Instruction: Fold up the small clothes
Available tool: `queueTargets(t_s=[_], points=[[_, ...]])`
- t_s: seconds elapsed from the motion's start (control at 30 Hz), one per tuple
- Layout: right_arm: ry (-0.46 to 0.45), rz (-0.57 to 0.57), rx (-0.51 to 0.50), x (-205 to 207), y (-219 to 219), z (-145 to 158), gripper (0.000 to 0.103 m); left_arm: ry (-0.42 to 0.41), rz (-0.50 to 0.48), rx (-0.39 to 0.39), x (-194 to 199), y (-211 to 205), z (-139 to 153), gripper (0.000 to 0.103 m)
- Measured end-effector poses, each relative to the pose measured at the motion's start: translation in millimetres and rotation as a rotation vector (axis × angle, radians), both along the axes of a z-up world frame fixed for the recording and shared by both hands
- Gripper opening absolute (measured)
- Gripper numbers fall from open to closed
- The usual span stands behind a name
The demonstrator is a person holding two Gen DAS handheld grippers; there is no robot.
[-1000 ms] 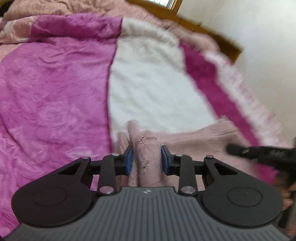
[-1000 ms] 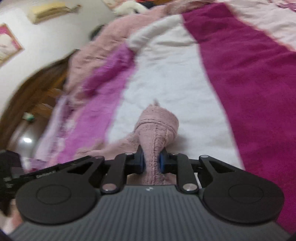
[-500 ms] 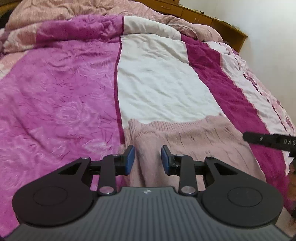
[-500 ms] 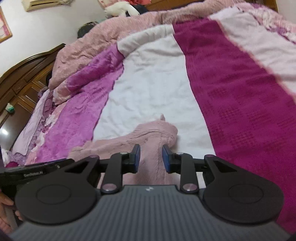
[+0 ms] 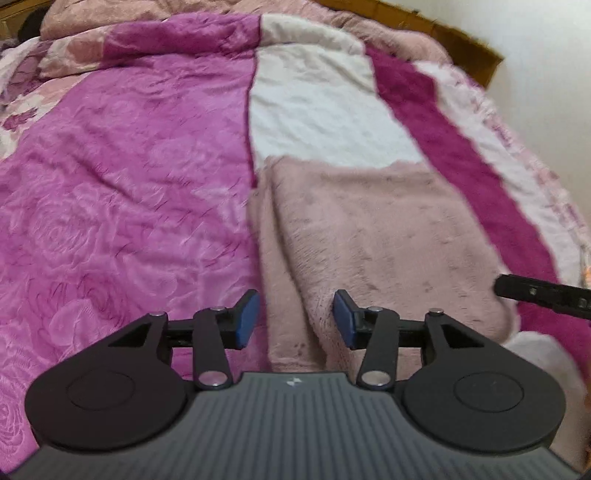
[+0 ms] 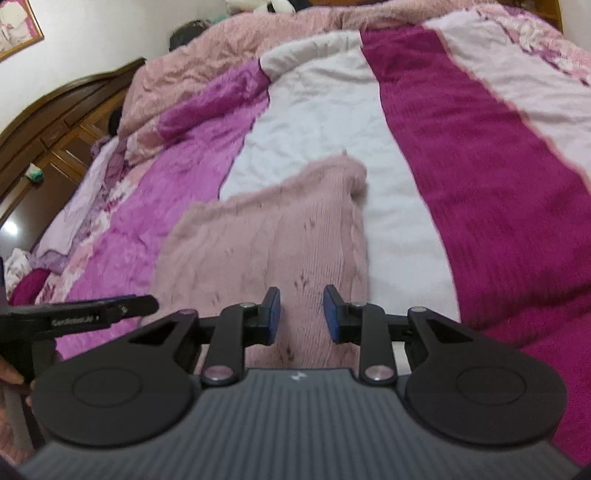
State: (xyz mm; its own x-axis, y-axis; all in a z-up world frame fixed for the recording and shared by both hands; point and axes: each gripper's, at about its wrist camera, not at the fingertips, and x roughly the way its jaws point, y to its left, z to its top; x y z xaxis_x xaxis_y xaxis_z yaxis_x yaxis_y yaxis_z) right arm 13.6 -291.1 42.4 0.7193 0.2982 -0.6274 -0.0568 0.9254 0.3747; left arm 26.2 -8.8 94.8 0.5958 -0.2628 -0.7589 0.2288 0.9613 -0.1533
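Left gripper (image 5: 295, 319) apart, blue pads (image 5: 246, 319) spread wide with nothing between them, hovering over the near left part of the sweater (image 5: 373, 243). Right gripper (image 6: 301, 315) likewise apart, pads (image 6: 272, 315) clear of the knit, poised above the near right part of the same sweater (image 6: 266, 236). Pink, ribbed, lying flat on the bedspread (image 5: 122, 177), spread across the white stripe (image 5: 325, 114) and lapping onto the magenta at its left edge. In the left wrist view: far edge straight at 12 o'clock from the pads, a narrow fold running along the left border toward 6 o'clock, right corner rounded off at 3 o'clock. In the right wrist view: far right corner slightly bunched at 12 o'clock, right edge running down toward the right pad, left part reaching toward 9 o'clock. Seen from the left wrist camera, tip of the right gripper at 3 o'clock, beyond the sweater's right edge; seen from the right wrist camera, tip of the left gripper at 9 o'clock, over the magenta. Dark magenta stripe (image 6: 480, 155) at 2 o'clock of the sweater. Wooden headboard (image 6: 55, 107) at 10 o'clock, a framed picture (image 6: 16, 26) on the wall at 11 o'clock.
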Motion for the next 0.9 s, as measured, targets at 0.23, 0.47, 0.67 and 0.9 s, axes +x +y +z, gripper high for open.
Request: queueTargets(t_s=[0.23,0.47,0.67,0.9], points=[[-0.046,0.003,-0.017,-17.3,16.4,7.1,0.065,-0.022,0.047,-0.001,-20.9,-1.5,11.6,0.063],[-0.048,-0.001,-0.137,-44.6,31.2,6.8,0.074,0.01,0.071,0.033,-56.1,-5.3,6.6,0.083],[-0.002,-0.033,-0.211,-58.4,38.7,-9.6,0.074,0.068,0.038,0.061,-68.4,-26.0,-13.8,0.083],[0.035,-0.05,-0.235,-61.6,40.9,-27.9,0.073,0.163,0.063,0.097,-68.6,-43.1,-40.3,0.083]])
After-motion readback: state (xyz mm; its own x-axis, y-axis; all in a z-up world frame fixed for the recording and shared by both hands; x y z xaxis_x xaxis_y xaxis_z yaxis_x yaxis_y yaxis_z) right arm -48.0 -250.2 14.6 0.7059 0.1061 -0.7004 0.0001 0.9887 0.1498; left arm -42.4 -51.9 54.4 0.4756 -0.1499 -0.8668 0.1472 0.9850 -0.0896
